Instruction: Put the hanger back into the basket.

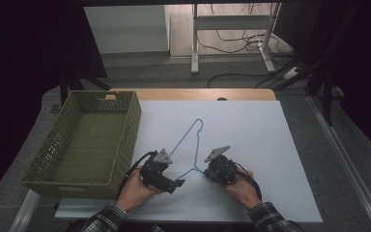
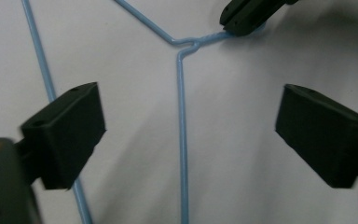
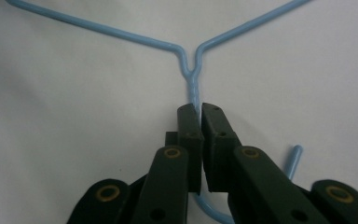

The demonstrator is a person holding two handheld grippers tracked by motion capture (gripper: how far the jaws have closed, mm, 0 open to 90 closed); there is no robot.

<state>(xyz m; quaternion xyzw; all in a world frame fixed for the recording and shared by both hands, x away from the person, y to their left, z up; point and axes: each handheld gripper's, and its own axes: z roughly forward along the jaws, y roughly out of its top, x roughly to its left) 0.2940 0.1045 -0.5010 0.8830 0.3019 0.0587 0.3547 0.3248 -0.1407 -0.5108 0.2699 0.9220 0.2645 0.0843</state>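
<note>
A white sheet [image 1: 251, 145] covers most of the wooden table [image 1: 193, 94], and the work sits near its front edge, close to the person. To the left, a green woven basket [image 1: 125, 145] stands along the sheet's left border, its right wall just beside the left gripper [image 1: 166, 178], so there is little room on that side. To the right and toward the far edge the sheet lies bare and wide. Beyond the table, a grey floor with a desk frame [image 1: 232, 29] and cables [image 1: 236, 43] fills the background.

A blue wire hanger [image 1: 196, 145] lies flat on the sheet between the two hands, its wide triangle pointing away from the person and its neck and hook end toward the right gripper [image 1: 207, 173].

In the right gripper view, the right gripper [image 3: 199, 116] is clenched on the hanger [image 3: 193, 88] at its twisted neck: the two black jaws meet with the wire pinched between them, the shoulders fork away beyond the tips, and the hook curls under and out to the right of the jaws.

In the left gripper view, the left gripper [image 2: 186, 135] stands released, jaws spread wide above the sheet, with one straight run of the hanger [image 2: 182, 140] passing up the gap untouched. Another run passes behind its left jaw. The right gripper [image 2: 242, 18] shows at the top, biting the neck
</note>
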